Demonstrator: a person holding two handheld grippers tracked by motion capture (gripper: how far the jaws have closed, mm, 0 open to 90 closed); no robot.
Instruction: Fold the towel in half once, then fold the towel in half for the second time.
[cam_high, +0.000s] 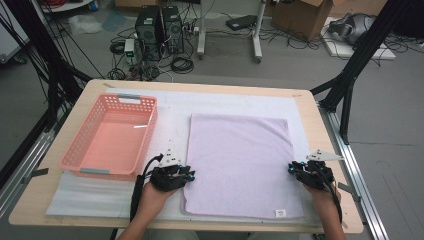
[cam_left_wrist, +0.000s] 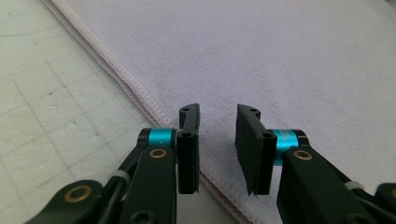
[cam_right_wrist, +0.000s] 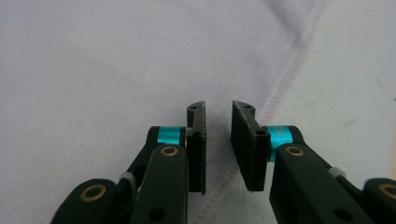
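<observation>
Evidently a fold is about to begin: the lilac towel (cam_high: 240, 162) lies flat on the white mat (cam_high: 170, 117) in the middle of the tabletop (cam_high: 90, 87), its label corner nearest the person, with the empty pink basket (cam_high: 75, 150) just beside it to the left. The left claw (cam_high: 189, 173) sits at the towel's left hem, the right claw (cam_high: 291, 168) at its right hem, both toward the near end. In each gripper view the jaws stand parted over the stitched edge with nothing between them, so both are released. To grip well, each claw should probably go lower, so one jaw slips under the hem while the other presses from above. Closing both at matching points along the edges would likely keep the fold square; a shallow bite risks slipping.
</observation>
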